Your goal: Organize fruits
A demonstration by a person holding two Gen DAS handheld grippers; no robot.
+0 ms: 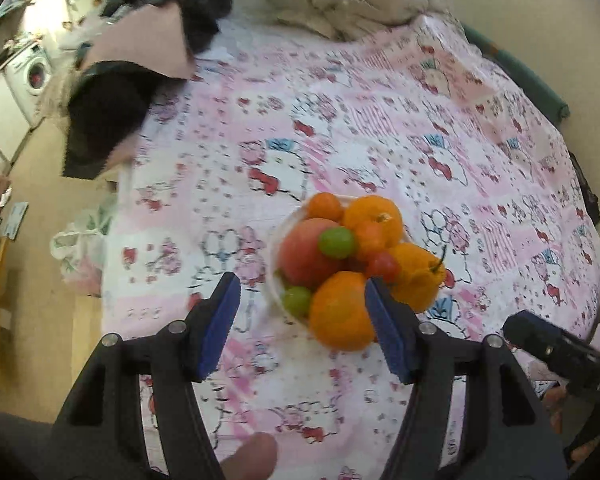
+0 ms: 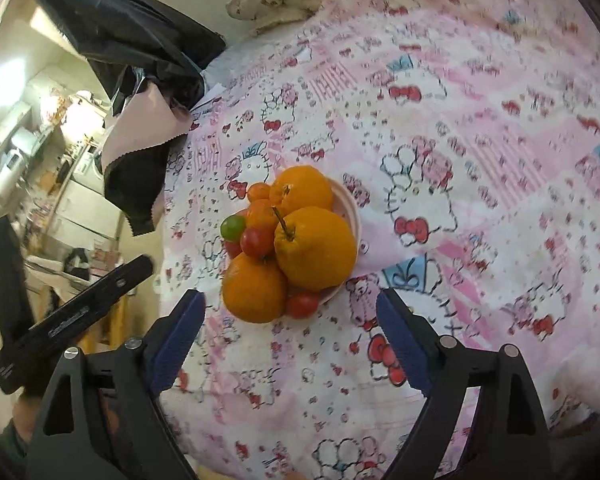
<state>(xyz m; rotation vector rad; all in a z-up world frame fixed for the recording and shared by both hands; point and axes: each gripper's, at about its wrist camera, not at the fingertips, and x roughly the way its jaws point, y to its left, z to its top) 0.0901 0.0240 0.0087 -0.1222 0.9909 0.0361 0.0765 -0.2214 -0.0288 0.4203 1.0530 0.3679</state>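
A white bowl (image 2: 350,208) heaped with fruit sits on the pink cartoon-print bedsheet (image 1: 380,120). It holds big oranges (image 1: 342,310) (image 2: 316,246), a reddish apple (image 1: 304,252), small green fruits (image 1: 336,242) and small red ones (image 2: 302,304). My left gripper (image 1: 302,294) hovers above the bowl's near edge, open, nothing between its blue pads. My right gripper (image 2: 290,312) hangs over the near side of the bowl, open wide and empty. Each gripper's black body shows at the edge of the other's view.
Dark and pink clothes (image 1: 112,92) lie piled at the bed's left edge. A crumpled pale blanket (image 1: 352,0) lies at the head. The floor, a white plastic bag (image 1: 80,248) and a washing machine (image 1: 32,72) are off to the left.
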